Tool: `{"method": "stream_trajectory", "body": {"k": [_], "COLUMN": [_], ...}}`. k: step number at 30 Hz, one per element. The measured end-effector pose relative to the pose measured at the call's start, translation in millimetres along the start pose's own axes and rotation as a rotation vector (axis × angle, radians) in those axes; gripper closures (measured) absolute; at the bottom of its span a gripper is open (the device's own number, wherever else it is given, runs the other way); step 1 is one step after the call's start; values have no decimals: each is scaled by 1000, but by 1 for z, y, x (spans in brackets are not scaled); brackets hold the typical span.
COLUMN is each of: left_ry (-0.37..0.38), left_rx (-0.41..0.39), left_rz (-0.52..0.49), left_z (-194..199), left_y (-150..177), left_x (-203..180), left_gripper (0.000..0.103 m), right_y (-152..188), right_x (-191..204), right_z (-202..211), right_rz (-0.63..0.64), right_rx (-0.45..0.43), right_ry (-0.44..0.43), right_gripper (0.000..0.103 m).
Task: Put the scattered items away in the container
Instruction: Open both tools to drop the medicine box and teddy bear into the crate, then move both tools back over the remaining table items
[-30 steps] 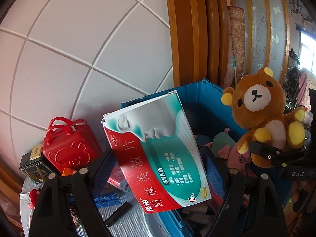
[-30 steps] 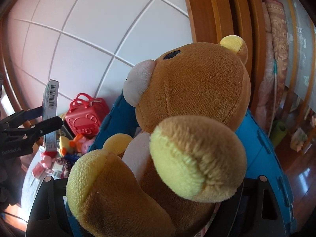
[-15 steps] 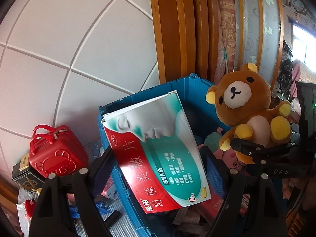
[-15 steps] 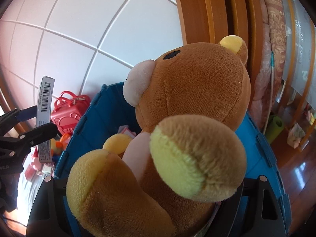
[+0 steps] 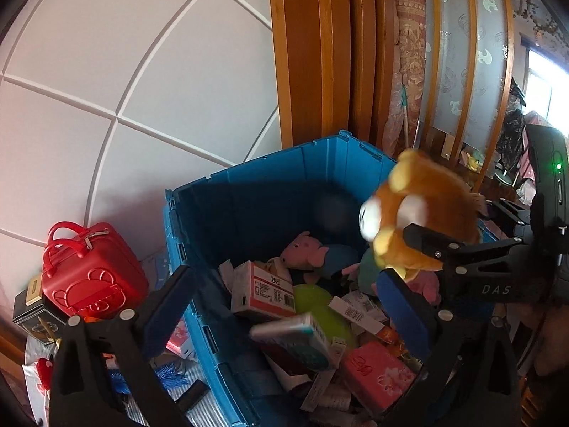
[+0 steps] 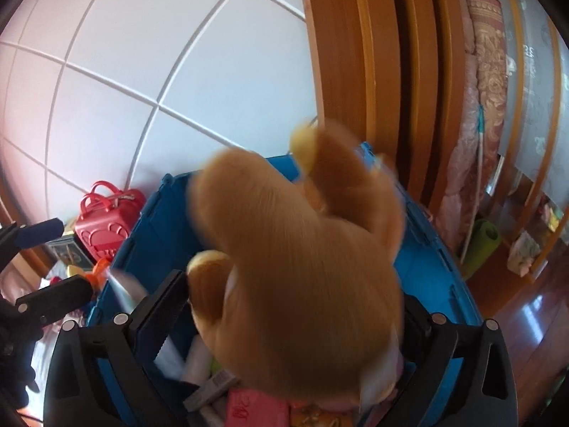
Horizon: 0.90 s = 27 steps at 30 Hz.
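Over the open blue plastic crate (image 5: 249, 206), the soft, light brown plush bear (image 6: 302, 249) blurs between the spread right tongs (image 6: 291, 306), best pinched by its squashy belly, while the left tongs (image 5: 284, 306) gape empty toward twelve o'clock.

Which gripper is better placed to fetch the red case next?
Left. The left gripper is open and empty, on the side of the blue bin nearest the red case. The right gripper has the plush bear between its fingers.
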State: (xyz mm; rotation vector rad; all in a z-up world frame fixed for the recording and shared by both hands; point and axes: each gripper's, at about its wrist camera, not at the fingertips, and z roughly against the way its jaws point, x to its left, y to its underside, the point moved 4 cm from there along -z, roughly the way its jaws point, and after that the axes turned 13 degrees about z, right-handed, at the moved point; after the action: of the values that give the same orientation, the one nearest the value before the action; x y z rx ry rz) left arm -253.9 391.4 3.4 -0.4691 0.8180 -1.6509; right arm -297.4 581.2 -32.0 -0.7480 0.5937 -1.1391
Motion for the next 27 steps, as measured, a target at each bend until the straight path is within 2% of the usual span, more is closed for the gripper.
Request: {"method": "stream_trajectory", "body": {"k": [5,15,27], "left_ry": [4,-6,-77], "left_rx": [27,2,-33], "left_rz": [19,83,195], "left_z": [1,31,86], "left_y": [10,26,67], "left_x": [11,43,109], "left_gripper": [0,0,0], "right_y": [3,11,3], "right_x": [-4,18,92], "right_z": [1,19,56], "right_rz": [-6,3,88], "right_rx": [-1,13,-29], "right_ry": [-1,-14,-89], "right_gripper": [0,0,0]}}
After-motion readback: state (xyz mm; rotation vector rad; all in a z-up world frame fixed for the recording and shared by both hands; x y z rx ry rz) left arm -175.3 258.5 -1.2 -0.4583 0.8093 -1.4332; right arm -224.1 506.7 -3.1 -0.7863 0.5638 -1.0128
